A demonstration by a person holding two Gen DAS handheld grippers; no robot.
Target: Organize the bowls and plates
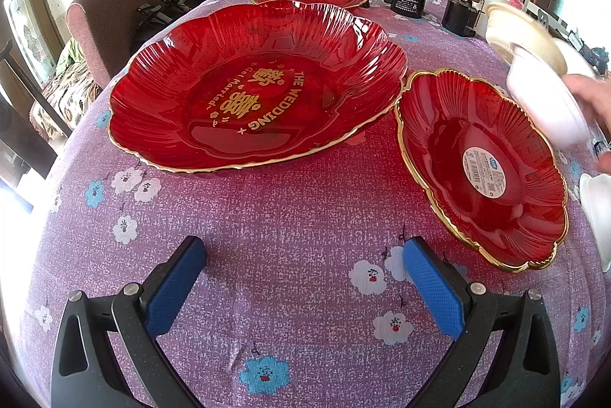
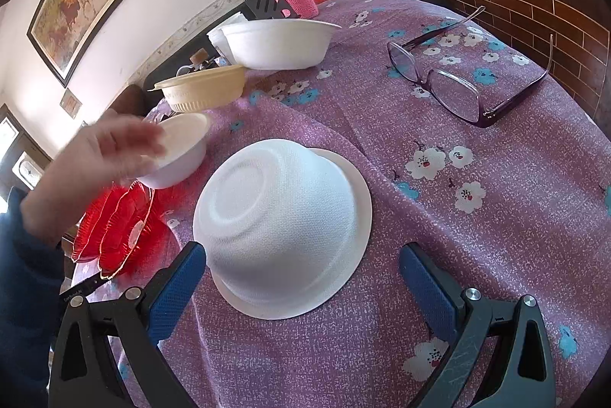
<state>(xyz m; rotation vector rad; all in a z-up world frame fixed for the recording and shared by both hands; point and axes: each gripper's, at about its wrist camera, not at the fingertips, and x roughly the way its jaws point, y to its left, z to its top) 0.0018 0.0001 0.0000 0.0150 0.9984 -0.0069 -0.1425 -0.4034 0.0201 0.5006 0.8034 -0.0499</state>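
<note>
While both grippers, left gripper (image 1: pixel 303 287) and right gripper (image 2: pixel 303 287), hang spread and empty, a bare hand (image 2: pixel 95 160) tilts a small bowl (image 2: pixel 179 152) over the table (image 2: pixel 496 236), likely for stacking; upturned bowl (image 2: pixel 282 221) sits between right jaws.

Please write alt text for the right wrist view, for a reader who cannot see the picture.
An upside-down white bowl rests on a purple flowered tablecloth, just ahead of the open right gripper. At left, a blurred bare hand holds a small white bowl above red plates. Behind stand a beige bowl and a large white bowl; eyeglasses lie to the right.
</note>
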